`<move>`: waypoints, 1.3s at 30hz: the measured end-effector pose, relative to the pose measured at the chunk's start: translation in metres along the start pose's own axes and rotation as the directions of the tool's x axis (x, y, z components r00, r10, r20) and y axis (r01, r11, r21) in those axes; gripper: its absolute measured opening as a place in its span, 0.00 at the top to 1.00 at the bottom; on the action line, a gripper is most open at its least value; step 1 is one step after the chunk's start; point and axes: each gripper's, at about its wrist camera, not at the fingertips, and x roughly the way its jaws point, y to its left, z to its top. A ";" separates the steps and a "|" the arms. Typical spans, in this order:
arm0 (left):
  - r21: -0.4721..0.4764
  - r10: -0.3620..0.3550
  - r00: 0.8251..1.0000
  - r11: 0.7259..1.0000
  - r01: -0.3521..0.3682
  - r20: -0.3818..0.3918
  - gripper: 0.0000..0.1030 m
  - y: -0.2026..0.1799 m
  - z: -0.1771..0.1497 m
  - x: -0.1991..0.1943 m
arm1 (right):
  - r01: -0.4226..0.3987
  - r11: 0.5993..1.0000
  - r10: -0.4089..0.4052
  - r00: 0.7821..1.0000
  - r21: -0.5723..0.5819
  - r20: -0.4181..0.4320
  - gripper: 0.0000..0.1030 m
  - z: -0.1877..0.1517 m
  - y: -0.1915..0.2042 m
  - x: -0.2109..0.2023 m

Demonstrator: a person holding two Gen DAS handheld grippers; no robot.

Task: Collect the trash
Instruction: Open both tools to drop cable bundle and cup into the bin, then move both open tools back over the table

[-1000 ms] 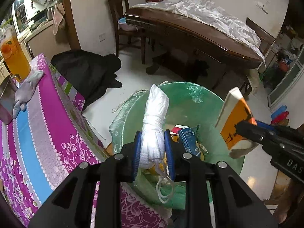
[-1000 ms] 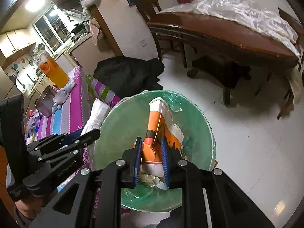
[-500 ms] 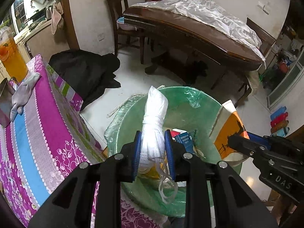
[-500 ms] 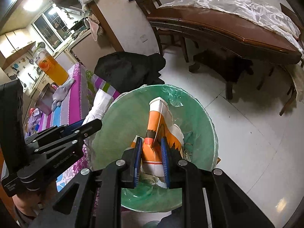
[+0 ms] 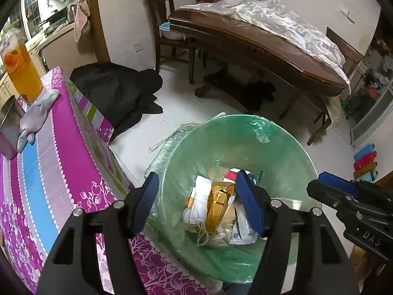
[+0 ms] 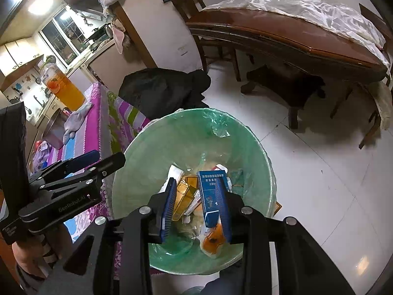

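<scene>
Green plastic lines the bin [image 5: 289,147] under both my grippers. My left gripper [image 5: 199,201] has just been opening; its jaws stand wide with nothing between them. The white bundle [image 5: 200,202] lies among the trash, beside a gold box [image 5: 218,204]. My right gripper [image 6: 196,204] has just been opening too, holding nothing; the orange carton [image 6: 212,242] rests in the bin below a blue box [image 6: 208,191].

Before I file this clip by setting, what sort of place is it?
Most likely a home's dining area beside a kitchen: a wooden dining table with chairs, a kitchen counter and window behind, and a lined trash bin on the tiled floor.
</scene>
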 end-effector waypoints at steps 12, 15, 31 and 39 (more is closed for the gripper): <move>0.005 0.008 1.000 1.000 -0.008 0.007 0.39 0.007 -0.012 -0.008 | -0.010 0.999 0.013 0.997 -0.042 0.072 0.43 -0.010 0.011 -0.020; -0.005 0.011 1.000 1.000 -0.011 0.016 0.39 0.022 -0.024 -0.017 | 0.006 0.995 0.011 0.985 -0.097 0.174 0.24 -0.025 0.031 -0.041; -0.303 0.259 0.959 0.929 -0.214 0.116 0.32 0.249 -0.135 -0.130 | -0.213 0.894 0.315 0.925 -0.394 0.214 0.15 -0.094 0.194 -0.049; -0.609 0.491 0.871 0.684 -0.402 -0.023 0.31 0.420 -0.235 -0.192 | -0.321 0.801 0.411 0.909 -0.505 0.075 0.15 -0.118 0.276 -0.015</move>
